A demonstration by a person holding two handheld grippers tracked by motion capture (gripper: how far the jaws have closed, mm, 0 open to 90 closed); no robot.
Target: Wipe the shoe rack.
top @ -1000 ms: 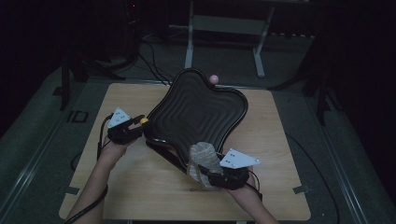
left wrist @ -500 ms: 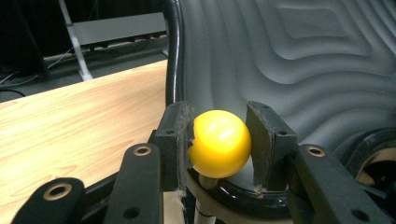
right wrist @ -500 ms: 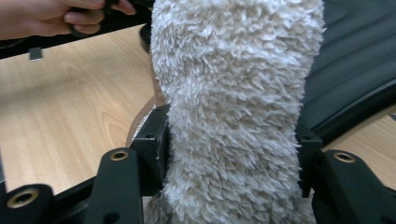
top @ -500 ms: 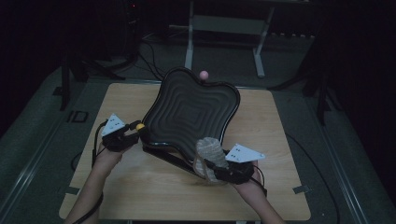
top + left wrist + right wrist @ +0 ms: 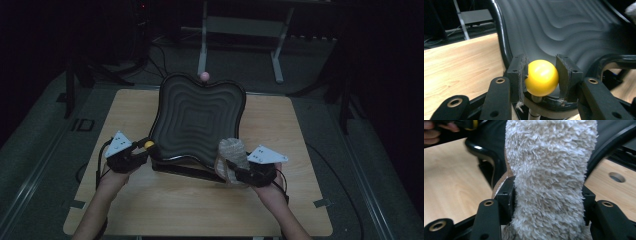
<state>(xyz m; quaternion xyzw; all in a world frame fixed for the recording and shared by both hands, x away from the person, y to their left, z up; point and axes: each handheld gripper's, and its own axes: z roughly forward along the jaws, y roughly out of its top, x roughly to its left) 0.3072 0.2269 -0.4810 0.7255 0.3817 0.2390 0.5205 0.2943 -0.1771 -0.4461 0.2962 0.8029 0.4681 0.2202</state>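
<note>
Left hand-held gripper (image 5: 541, 75) pinches the round yellow knob (image 5: 541, 77) on the black wavy tray (image 5: 197, 120), which has turned on the bench (image 5: 200, 210). Right hand-held gripper (image 5: 546, 195), just squeezing tighter, holds the fluffy beige cloth (image 5: 549, 170) at the tray's near edge, ready to wipe.

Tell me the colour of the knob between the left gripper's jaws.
Yellow: the knob shows best in the left gripper view.

Black wavy tray (image 5: 197, 120) tilted up, yellow knob (image 5: 541, 77), fluffy beige cloth (image 5: 549, 182) at its near edge.
</note>
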